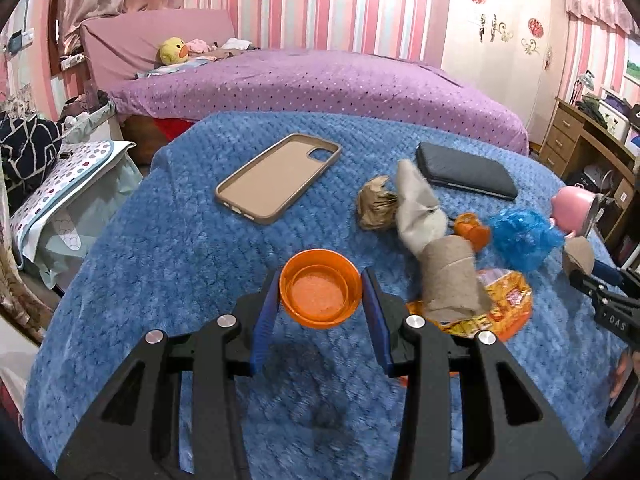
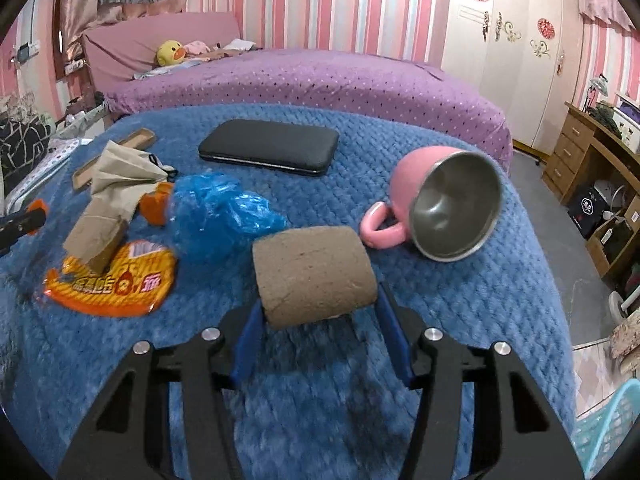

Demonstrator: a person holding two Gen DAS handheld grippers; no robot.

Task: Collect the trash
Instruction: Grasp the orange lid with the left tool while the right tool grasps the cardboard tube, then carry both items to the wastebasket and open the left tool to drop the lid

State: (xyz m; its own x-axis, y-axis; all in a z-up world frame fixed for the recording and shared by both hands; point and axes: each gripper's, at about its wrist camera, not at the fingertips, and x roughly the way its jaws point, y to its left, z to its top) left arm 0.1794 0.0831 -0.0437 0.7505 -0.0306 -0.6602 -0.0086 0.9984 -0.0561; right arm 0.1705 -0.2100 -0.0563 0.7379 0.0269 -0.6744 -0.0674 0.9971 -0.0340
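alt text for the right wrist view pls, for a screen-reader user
The right gripper is closed on a brown cardboard tube above a blue blanket. Behind it a pink mug lies on its side, with a crumpled blue plastic bag and an orange snack wrapper to the left.

R gripper (image 2: pixel 320 308) clamped on brown cardboard tube (image 2: pixel 314 276) | pink steel-lined mug (image 2: pixel 436 208) on its side, R of tube | crumpled blue plastic bag (image 2: pixel 220 216) to L | all on blue fuzzy blanket (image 2: pixel 460 304)
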